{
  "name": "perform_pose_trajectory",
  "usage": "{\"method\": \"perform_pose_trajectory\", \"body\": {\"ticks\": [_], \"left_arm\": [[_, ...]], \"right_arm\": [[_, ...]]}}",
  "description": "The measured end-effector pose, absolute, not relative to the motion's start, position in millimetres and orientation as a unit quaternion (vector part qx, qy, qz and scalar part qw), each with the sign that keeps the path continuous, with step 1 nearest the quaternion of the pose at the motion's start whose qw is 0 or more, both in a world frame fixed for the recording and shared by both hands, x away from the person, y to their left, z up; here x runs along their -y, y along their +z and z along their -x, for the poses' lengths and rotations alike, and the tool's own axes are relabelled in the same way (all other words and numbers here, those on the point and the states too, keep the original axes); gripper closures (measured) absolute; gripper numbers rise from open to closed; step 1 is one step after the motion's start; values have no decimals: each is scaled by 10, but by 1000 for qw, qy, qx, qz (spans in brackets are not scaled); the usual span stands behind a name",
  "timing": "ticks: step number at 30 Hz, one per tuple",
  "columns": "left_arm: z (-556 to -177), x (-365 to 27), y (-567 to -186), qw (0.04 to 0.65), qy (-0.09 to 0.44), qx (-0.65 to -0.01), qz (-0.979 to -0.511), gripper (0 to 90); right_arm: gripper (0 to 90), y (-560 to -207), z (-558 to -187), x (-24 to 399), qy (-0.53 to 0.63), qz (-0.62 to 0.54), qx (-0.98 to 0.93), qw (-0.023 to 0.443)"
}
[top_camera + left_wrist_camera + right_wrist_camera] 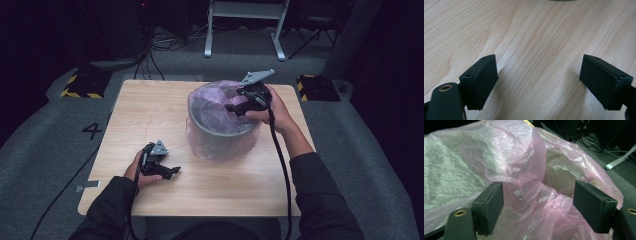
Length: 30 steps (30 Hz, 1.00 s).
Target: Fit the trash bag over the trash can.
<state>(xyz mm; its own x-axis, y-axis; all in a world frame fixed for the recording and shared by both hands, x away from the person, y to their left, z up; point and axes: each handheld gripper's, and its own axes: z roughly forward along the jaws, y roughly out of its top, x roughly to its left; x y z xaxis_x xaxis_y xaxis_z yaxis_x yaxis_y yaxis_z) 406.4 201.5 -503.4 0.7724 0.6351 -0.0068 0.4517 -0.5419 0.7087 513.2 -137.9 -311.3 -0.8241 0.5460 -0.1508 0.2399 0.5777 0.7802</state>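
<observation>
A grey round bin [220, 131] stands in the middle of the wooden table [150, 110], lined with a thin pink plastic bag [215, 97] whose edges drape down over its outside. My right gripper [234, 108] hovers over the bin's right rim, open, with crumpled pink bag [529, 177] lying between and beyond its jaws. My left gripper [172, 172] rests low over the table's front left, open, with bare wood [539, 62] between its jaws and nothing held.
The table stands on grey carpet. White desk legs [209, 30], cables [165, 42] and yellow-black striped blocks [80, 85] lie beyond its far edge. A cable [282, 165] trails from the right gripper across the table's right side.
</observation>
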Motion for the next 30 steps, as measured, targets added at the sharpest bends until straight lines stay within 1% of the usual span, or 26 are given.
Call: {"method": "perform_pose_trajectory", "body": {"ticks": [11, 20, 30], "left_arm": [[-4064, -2014, -5034, 362, 127, -313, -869, 148], [-4064, -2014, -5035, 363, 126, -313, -869, 148], [-4064, -2014, -5034, 363, 126, -313, -869, 148]], "right_arm": [[260, -3085, -5024, 1431, 436, -215, -850, 202], [229, -3073, -4941, 1457, 447, -210, -843, 212], [204, -3049, -4855, 1532, 465, -206, -836, 204]]}}
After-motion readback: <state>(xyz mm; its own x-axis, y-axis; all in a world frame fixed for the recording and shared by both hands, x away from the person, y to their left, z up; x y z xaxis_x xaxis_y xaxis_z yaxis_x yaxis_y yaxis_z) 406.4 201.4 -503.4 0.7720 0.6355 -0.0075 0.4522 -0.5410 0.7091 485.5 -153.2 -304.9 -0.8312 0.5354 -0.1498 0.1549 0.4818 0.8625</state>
